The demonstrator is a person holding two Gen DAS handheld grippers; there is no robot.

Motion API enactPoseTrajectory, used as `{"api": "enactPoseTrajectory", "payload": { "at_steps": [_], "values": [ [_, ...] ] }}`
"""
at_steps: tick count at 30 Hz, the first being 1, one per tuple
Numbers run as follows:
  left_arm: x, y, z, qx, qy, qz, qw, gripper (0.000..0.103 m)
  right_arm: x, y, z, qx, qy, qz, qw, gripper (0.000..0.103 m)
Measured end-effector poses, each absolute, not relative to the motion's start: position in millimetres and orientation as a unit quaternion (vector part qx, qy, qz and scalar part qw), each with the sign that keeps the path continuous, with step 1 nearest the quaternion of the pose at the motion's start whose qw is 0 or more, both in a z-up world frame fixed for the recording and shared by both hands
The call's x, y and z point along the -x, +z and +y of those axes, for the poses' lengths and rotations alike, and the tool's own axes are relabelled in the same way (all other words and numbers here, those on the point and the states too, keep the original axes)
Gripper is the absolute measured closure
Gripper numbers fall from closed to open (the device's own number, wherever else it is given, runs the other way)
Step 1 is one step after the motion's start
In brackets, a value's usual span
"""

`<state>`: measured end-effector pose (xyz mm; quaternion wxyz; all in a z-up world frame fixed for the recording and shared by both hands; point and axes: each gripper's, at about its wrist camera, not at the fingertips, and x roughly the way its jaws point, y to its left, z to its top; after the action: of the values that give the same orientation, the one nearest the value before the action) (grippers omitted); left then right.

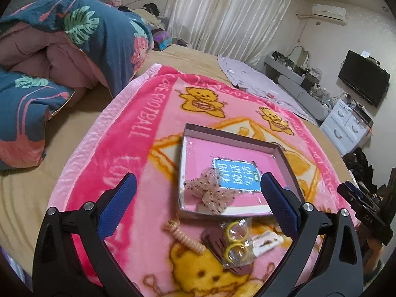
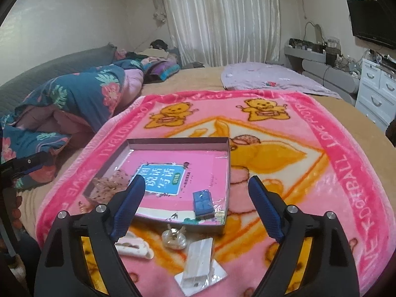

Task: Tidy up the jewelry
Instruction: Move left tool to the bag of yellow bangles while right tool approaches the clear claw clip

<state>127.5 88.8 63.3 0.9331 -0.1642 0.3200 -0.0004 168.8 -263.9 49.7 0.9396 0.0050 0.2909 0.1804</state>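
Gripper, left (image 1: 198,193): black frame w/ blue ribbed pads, spread wide, nothing between. Right gripper (image 2: 196,190) likewise spread, empty. Beyond them a shallow rectangular cardboard box (image 2: 229,153), glossy pink lining; inside lie a sheer dotted fabric bow (image 1: 210,193) & a small blue block (image 2: 203,201). Just in front of the box on the plush pink blanket (image 2: 346,160): coiled peach hair tie (image 1: 183,235), yellow rings in clear bag (image 1: 235,242), clear plastic packet (image 2: 200,259).

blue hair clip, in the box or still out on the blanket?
In. The blue clip lies inside the box, near its front corner, on the pink book cover.
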Motion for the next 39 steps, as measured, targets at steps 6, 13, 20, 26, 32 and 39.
{"api": "enactPoseTrajectory", "payload": {
  "at_steps": [6,13,20,26,32,39],
  "values": [
    [-107.6,76.1,76.7,0.154,-0.006,0.307,0.939,0.009,-146.2,61.0,-267.0,0.004,0.185,0.282,0.942,0.018],
    [-87.1,84.4,65.2,0.146,-0.014,0.299,0.943,0.009,-124.6,68.3,-270.8,0.011,0.191,0.274,0.943,0.018],
    [-75.0,82.3,56.7,0.142,-0.018,0.305,0.942,0.009,-107.7,71.3,-270.9,0.018,0.202,0.274,0.940,0.017],
    [-64.3,80.8,46.6,0.135,-0.025,0.309,0.941,0.009,-93.7,72.0,-267.3,0.026,0.219,0.276,0.935,0.017],
    [-56.1,76.2,36.0,0.123,-0.029,0.319,0.939,0.009,-82.6,67.5,-259.9,0.048,0.235,0.287,0.928,0.017],
    [-51.0,64.2,26.2,0.113,-0.031,0.334,0.935,0.009,-71.8,54.8,-255.7,0.064,0.243,0.302,0.920,0.017]
  ]
}}
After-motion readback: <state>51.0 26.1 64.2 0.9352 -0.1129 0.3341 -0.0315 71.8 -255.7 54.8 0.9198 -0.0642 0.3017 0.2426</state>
